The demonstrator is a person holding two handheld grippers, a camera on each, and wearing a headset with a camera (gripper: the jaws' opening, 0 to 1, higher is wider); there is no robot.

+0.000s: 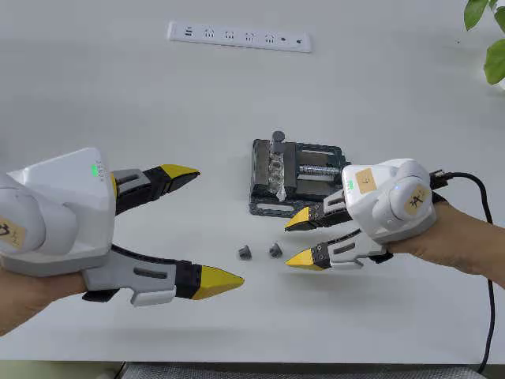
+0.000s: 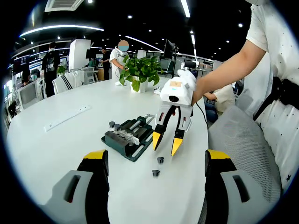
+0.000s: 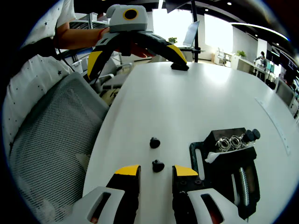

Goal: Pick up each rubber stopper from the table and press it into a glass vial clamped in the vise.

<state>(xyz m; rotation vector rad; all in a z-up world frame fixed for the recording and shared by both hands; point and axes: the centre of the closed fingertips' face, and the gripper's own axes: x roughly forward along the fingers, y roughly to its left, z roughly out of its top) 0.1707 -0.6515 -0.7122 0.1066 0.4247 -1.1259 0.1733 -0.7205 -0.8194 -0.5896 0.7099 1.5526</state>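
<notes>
The right gripper (image 3: 156, 171) has its yellow-tipped jaws parted narrowly and holds nothing. One rubber stopper (image 3: 158, 164) lies on the white table (image 1: 142, 95) just ahead of the tips, in line with the gap between them. A second rubber stopper (image 3: 154, 142) lies a little beyond it, apart from the first. The left gripper (image 1: 201, 225) hovers over the table with its jaws spread wide and empty, pointing toward the two stoppers from the other side. Just beside the right gripper sits the dark vise (image 1: 304, 178), with a row of glass vials (image 1: 278, 170) clamped in it. Dark caps (image 3: 252, 135) show at one end of the row, probably stoppers already seated, though their count is hard to read. A black cable (image 1: 458, 175) trails from the right gripper. Farther off on the table lies a white power strip (image 1: 239, 36), and the leaves of a potted plant (image 1: 493, 47) show at the far edge.
</notes>
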